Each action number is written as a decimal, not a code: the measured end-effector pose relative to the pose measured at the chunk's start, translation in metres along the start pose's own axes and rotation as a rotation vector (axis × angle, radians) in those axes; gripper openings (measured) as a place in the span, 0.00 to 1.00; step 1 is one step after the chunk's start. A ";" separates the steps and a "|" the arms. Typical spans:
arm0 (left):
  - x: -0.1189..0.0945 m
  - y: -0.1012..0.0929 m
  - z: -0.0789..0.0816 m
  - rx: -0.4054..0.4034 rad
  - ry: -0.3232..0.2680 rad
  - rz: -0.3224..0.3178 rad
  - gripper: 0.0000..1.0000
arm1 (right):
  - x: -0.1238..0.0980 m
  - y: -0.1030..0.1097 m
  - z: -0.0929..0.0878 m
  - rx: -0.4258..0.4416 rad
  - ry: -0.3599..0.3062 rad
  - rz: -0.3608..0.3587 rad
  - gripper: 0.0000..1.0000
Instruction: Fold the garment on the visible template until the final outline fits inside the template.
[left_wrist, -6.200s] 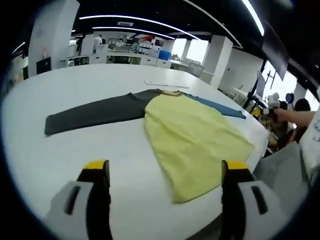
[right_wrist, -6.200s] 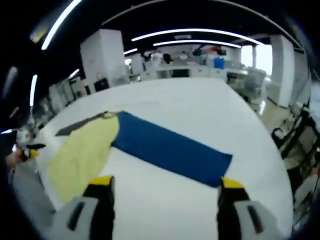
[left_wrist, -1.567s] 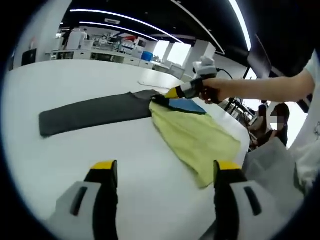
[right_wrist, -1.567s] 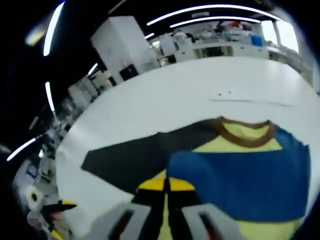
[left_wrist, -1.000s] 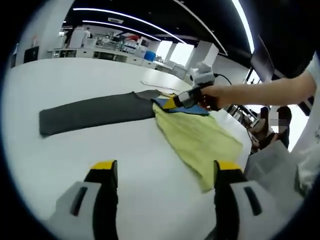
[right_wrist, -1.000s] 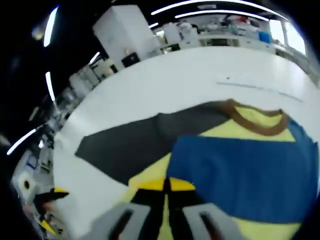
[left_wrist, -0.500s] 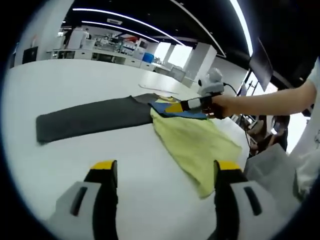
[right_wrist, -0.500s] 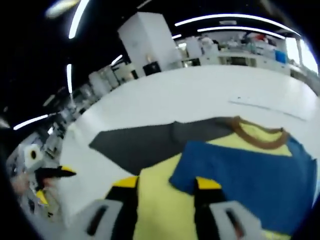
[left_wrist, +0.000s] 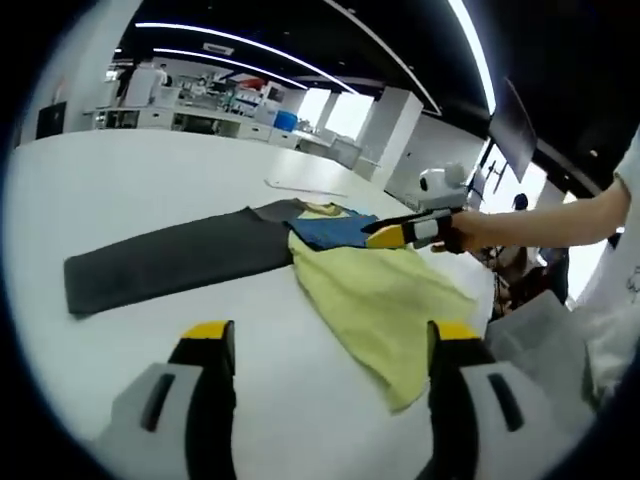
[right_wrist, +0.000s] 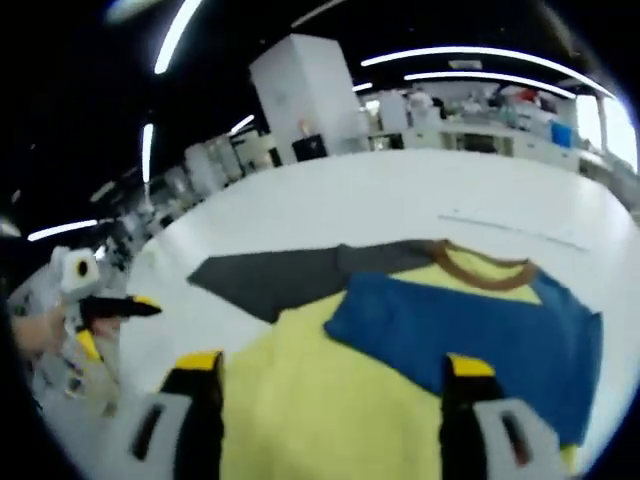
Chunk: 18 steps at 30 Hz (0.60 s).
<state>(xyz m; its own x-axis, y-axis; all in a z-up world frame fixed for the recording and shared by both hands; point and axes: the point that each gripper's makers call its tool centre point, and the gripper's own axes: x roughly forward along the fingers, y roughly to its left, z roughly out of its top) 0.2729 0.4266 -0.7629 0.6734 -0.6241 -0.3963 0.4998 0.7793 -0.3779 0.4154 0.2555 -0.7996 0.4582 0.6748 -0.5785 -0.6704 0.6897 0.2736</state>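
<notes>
The left gripper (left_wrist: 322, 345) is standing with its two yellow-tipped fingers (left_wrist: 207, 333) spread wide apart and gripping nothing — bare white table (left_wrist: 120, 170) is showing between them. Ahead of these fingers the garment (left_wrist: 370, 290) is lying flat on the table: its dark grey sleeve (left_wrist: 165, 258) is stretching away beyond the left-hand finger, and its yellow body is lying ahead of the right-hand finger. The blue sleeve (left_wrist: 335, 231) is lying folded across the upper part of the yellow body, beside the brown collar (left_wrist: 318, 208).

The right gripper (left_wrist: 392, 235) is entering the left gripper view from the right, held by a person's hand (left_wrist: 470, 232), hovering over the yellow body just beside the blue sleeve.

In the right gripper view, the right gripper (right_wrist: 327, 375) is likewise holding its fingers (right_wrist: 200, 365) wide apart and empty — yellow fabric (right_wrist: 330, 410) is lying between them, with the blue sleeve (right_wrist: 480, 330) just ahead and the grey sleeve (right_wrist: 280, 272) farther ahead to the left. The left gripper (right_wrist: 110, 305) is showing well apart at the left edge.
</notes>
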 end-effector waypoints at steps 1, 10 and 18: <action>0.000 0.000 0.002 0.004 0.001 -0.004 0.76 | -0.005 0.002 -0.002 0.001 -0.004 0.000 0.96; 0.000 0.002 0.012 0.036 0.013 -0.017 0.75 | -0.037 0.001 -0.007 -0.013 -0.037 -0.015 0.99; -0.011 0.039 0.021 0.014 -0.014 0.032 0.73 | -0.079 0.015 -0.025 -0.021 -0.058 -0.035 0.99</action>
<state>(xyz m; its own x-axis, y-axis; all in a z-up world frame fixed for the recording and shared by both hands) 0.2964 0.4647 -0.7559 0.6969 -0.5976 -0.3964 0.4851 0.8000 -0.3533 0.3543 0.2056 -0.7688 0.5142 0.6645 -0.5422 -0.6648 0.7083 0.2375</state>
